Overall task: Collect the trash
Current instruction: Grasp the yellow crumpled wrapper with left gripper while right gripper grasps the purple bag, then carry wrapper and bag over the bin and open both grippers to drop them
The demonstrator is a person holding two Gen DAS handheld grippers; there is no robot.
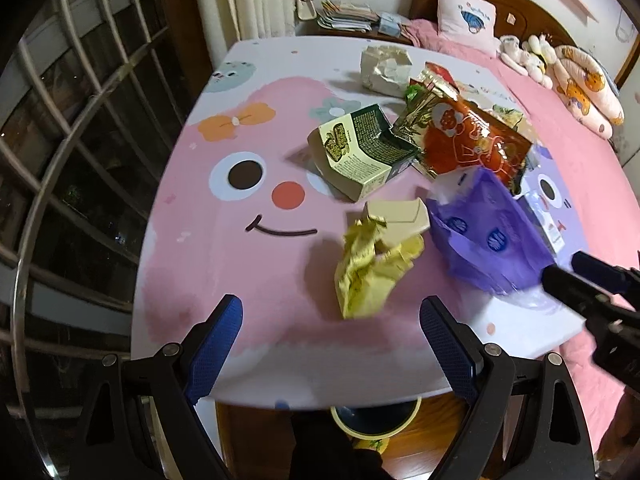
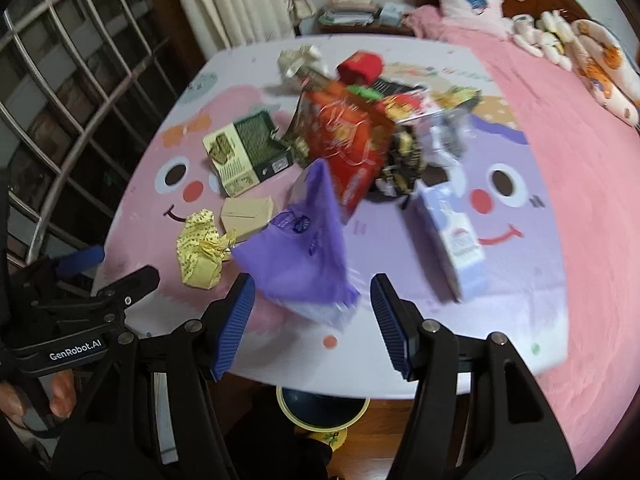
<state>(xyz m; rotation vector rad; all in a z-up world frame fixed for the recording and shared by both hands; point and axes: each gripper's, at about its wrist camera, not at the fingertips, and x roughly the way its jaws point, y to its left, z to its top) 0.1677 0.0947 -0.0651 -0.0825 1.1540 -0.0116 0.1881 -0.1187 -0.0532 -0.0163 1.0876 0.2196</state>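
Trash lies scattered on a cartoon-printed table [image 1: 224, 240] [image 2: 516, 280]. A crumpled yellow wrapper [image 1: 372, 268] [image 2: 200, 248] sits just ahead of my open left gripper [image 1: 332, 324], slightly right of centre and untouched. Behind it are a small beige box [image 1: 396, 216] [image 2: 248, 216] and a green carton [image 1: 356, 148] [image 2: 244, 156]. A purple plastic bag [image 2: 304, 256] [image 1: 484, 228] has its near end between the spread fingers of my open right gripper [image 2: 312, 316]. That gripper [image 1: 580, 284] shows at the right in the left wrist view.
An orange-red snack bag [image 1: 468, 140] [image 2: 348, 140], a pale blue carton [image 2: 452, 240] and a crumpled white bag [image 1: 384, 68] lie farther back. A yellow-rimmed bin [image 1: 376, 420] [image 2: 320, 408] stands below the table's near edge. A pink bed [image 2: 568, 128] is on the right, a barred window on the left.
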